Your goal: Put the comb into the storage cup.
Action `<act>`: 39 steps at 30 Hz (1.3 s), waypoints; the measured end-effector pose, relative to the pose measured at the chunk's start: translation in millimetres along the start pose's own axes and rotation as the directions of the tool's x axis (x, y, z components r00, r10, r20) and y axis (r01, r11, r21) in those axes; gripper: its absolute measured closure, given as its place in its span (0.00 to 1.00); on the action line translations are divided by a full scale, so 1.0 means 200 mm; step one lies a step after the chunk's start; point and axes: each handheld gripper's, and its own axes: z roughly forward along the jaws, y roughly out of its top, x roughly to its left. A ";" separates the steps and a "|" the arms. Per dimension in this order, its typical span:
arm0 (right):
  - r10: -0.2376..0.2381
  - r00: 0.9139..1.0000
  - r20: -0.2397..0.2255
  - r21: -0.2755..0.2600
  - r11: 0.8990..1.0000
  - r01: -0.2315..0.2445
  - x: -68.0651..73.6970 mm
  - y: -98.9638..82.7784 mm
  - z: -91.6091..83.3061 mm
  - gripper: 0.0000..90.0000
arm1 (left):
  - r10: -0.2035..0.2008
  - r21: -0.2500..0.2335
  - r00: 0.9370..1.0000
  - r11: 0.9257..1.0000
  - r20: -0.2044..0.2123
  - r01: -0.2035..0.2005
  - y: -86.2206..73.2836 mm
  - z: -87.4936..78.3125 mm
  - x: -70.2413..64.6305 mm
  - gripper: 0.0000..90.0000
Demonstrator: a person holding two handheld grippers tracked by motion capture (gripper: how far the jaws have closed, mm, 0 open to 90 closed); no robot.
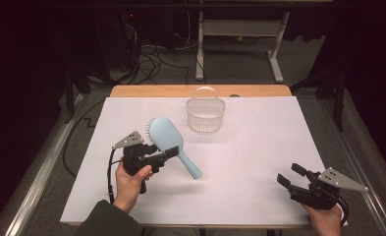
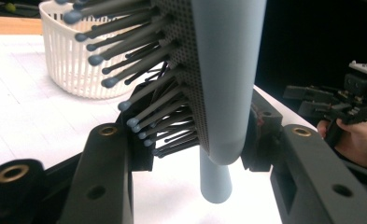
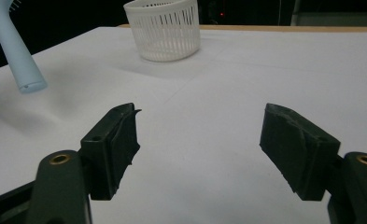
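A light blue hairbrush (image 1: 170, 141) is gripped by the left tongs (image 1: 170, 153), which are clenched on the lower part of its head, near where the handle starts. The brush is held up above the white surface (image 1: 239, 162), with its handle pointing down toward the surface. In the left gripper view, the dark bristles (image 2: 139, 88) are seen sticking out to one side, and the smooth blue back is pressed by the other jaw. A white basket (image 1: 206, 113) is set near the far edge of the surface, just beyond the brush. The right tongs (image 1: 291, 178) are held low near the right front corner, well apart from the brush. Their jaws are spread wide and nothing is held between them.
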 end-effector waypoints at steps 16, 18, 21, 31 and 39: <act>0.034 0.999 0.000 -0.016 0.999 -0.034 -0.02 -0.03 0.01 0.30 | 0.004 0.004 0.999 1.000 -0.033 -0.004 0.12 0.03 0.04 0.61; 0.022 1.000 -0.004 -0.008 1.000 -0.022 -0.01 -0.03 0.02 0.30 | 0.006 0.001 0.999 1.000 -0.033 -0.006 0.14 0.03 0.04 0.61; 0.017 1.000 -0.004 -0.009 1.000 -0.017 -0.01 -0.03 0.02 0.30 | 0.014 0.006 0.999 1.000 -0.038 -0.014 0.17 0.04 0.05 0.61; 0.022 1.000 -0.005 -0.010 1.000 -0.022 -0.01 -0.03 0.02 0.30 | 0.020 0.018 0.998 1.000 -0.053 -0.019 0.21 0.07 0.06 0.61; 0.013 1.000 -0.005 -0.005 1.000 -0.013 0.00 -0.03 0.02 0.30 | 0.010 0.019 0.998 1.000 -0.059 -0.009 0.24 0.10 0.09 0.61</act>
